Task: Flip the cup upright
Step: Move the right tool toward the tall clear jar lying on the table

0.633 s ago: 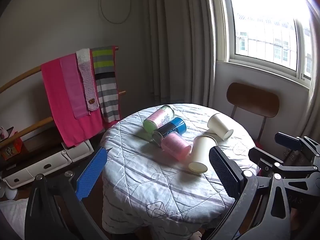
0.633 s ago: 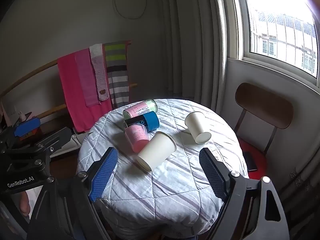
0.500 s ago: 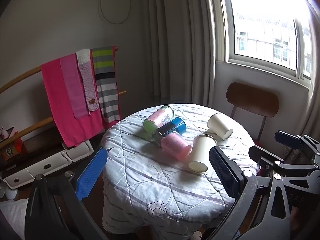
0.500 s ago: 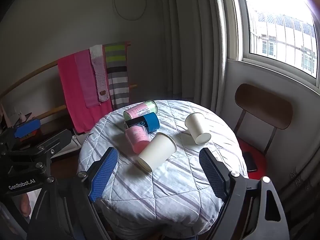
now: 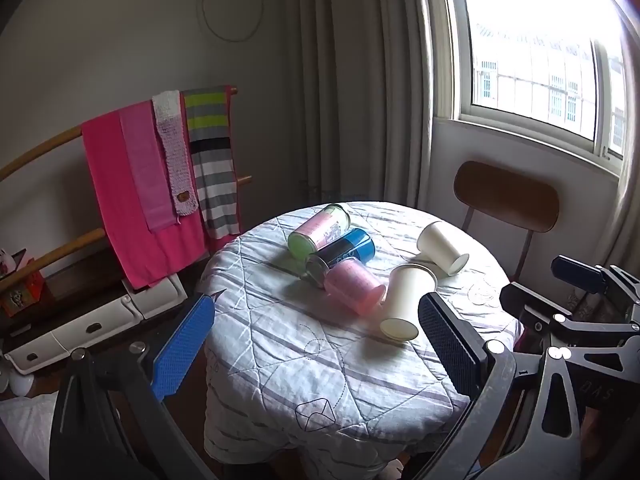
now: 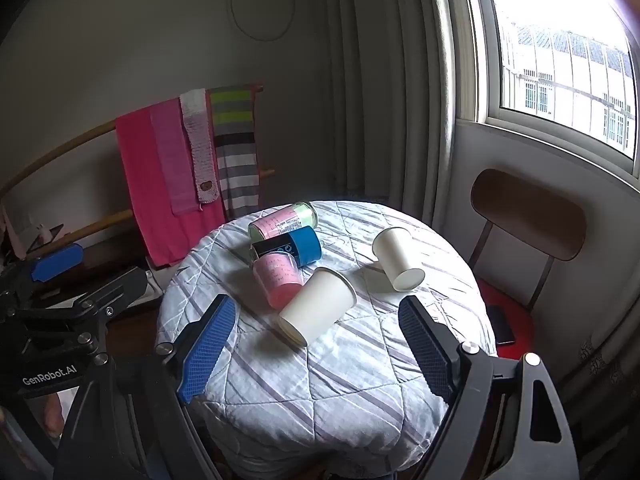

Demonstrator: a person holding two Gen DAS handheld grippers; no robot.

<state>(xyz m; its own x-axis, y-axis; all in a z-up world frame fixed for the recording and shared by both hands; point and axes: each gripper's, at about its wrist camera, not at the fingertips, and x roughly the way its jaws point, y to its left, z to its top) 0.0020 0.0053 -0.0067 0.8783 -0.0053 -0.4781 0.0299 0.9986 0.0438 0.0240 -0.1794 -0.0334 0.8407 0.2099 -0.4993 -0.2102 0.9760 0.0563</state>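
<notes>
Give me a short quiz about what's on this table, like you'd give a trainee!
1. True or false: the near white cup stands upright on the table.
2. How many white cups lie there? A) one B) two C) four
3. Fill in: both the left gripper and right gripper are ____.

Key: 1 false, it lies on its side; 2 B, counting the far cup; 3 open.

We see daylight pouring through the window (image 5: 536, 76) at upper right, blown out to near white in the left wrist view. The wall (image 6: 120, 40) opposite stays dim and grey. Soft shadows fall leftward beside the cups on the table (image 6: 340, 380). Both fisheye views bend straight lines strongly and darken to black at the corners. Focus is sharp overall.
</notes>
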